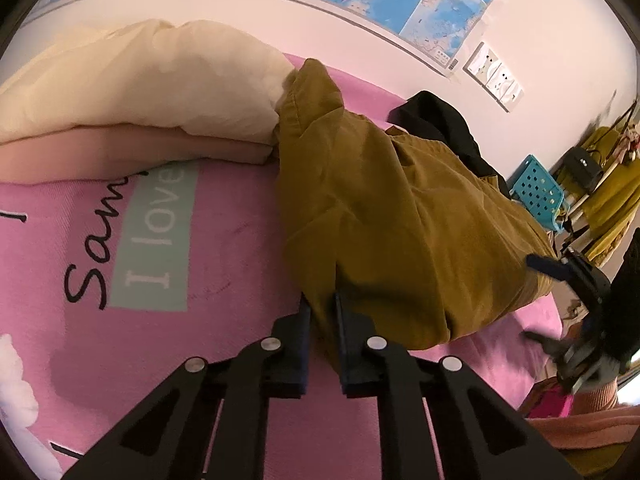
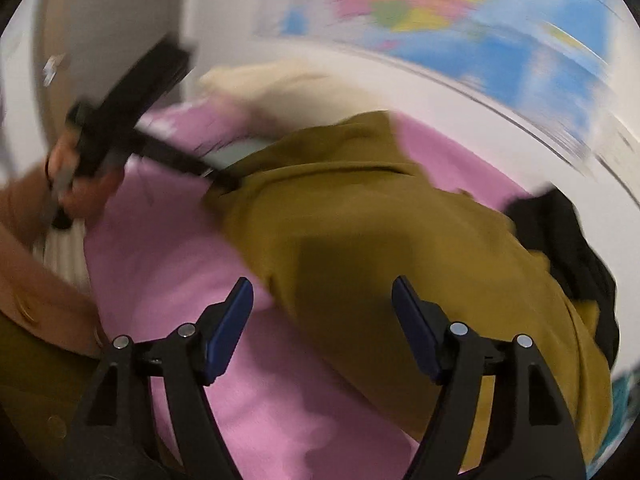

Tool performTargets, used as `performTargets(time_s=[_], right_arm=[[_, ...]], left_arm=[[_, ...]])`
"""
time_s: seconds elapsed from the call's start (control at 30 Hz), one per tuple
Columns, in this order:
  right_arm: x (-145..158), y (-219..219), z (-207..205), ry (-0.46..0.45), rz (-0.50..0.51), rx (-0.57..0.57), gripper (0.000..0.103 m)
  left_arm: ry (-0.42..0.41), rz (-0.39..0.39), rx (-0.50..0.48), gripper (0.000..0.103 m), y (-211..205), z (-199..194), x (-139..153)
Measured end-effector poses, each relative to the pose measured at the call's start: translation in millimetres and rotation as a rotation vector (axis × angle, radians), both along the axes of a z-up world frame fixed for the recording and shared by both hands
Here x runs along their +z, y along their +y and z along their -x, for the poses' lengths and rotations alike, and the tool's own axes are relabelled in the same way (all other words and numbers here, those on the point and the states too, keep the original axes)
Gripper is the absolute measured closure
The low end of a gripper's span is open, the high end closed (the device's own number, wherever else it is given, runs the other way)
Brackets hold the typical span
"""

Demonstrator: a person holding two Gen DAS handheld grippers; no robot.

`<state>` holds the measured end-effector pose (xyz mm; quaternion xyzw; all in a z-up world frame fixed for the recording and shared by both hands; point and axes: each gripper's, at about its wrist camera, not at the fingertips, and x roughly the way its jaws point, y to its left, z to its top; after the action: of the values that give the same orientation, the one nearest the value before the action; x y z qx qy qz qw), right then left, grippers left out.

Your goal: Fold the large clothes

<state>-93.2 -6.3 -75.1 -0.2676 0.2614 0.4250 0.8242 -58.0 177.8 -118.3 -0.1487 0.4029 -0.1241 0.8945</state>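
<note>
Here, left gripper (image 1: 322, 312) jaws pinch soft mustard garment (image 1: 384, 216) edge w/ right gripper (image 2: 322, 300) jaws wide, empty.
</note>
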Motion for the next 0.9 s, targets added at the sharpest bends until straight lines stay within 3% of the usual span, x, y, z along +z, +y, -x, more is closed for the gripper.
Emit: performTargets(time_s=[0.07, 0.1, 0.17, 0.2, 0.23, 0.3, 0.33, 0.37, 0.4, 0.47, 0.53, 0.6, 0.7, 0.8, 0.9], right_arm=[[-14, 21, 5, -0.077, 0.083, 0.04, 0.033], [-22, 24, 3, -0.109, 0.12, 0.038, 0.038], [-31, 30, -6, -0.122, 0.153, 0.017, 0.048], [-30, 29, -12, -0.093, 0.134, 0.015, 0.054], [-27, 25, -20, -0.041, 0.088, 0.01, 0.061], [-19, 16, -30, 0.038, 0.022, 0.004, 0.082], [-13, 10, -34, 0.077, -0.021, 0.002, 0.087], [-6, 5, -39, 0.112, -0.071, -0.009, 0.094], [-1, 2, -39, 0.127, -0.1, -0.021, 0.096], [15, -5, -46, 0.159, -0.183, -0.045, 0.098], [27, -9, -51, 0.173, -0.24, -0.052, 0.098], [32, -12, -56, 0.2, -0.269, -0.051, 0.099], [15, -1, -46, 0.214, -0.187, -0.021, 0.096], [-9, 11, -38, 0.24, -0.061, 0.01, 0.087], [5, 2, -33, 0.267, -0.105, 0.036, 0.07]], left_arm=[[-0.005, -0.02, -0.003, 0.075, -1, 4, 2], [-0.009, -0.029, -0.005, 0.054, -2, 5, 2], [-0.022, -0.058, -0.034, 0.04, -7, 11, 1], [-0.015, -0.067, -0.053, 0.039, -9, 12, -2], [-0.01, -0.08, -0.067, 0.039, -12, 13, -5], [0.0, -0.106, -0.076, 0.05, -17, 12, -11], [-0.016, -0.108, -0.088, 0.063, -20, 11, -11], [-0.027, -0.083, -0.115, 0.086, -22, 11, -9], [-0.038, -0.073, -0.134, 0.089, -24, 10, -5], [-0.106, -0.126, -0.119, 0.091, -23, 12, 12], [-0.148, -0.105, -0.118, 0.091, -15, 14, 28], [-0.188, -0.141, -0.123, 0.091, -11, 17, 41], [-0.141, -0.205, -0.111, 0.093, -10, 12, 32], [-0.025, -0.207, -0.041, 0.097, 4, 2, 3], [-0.059, -0.167, 0.005, 0.093, 19, 11, 7]])
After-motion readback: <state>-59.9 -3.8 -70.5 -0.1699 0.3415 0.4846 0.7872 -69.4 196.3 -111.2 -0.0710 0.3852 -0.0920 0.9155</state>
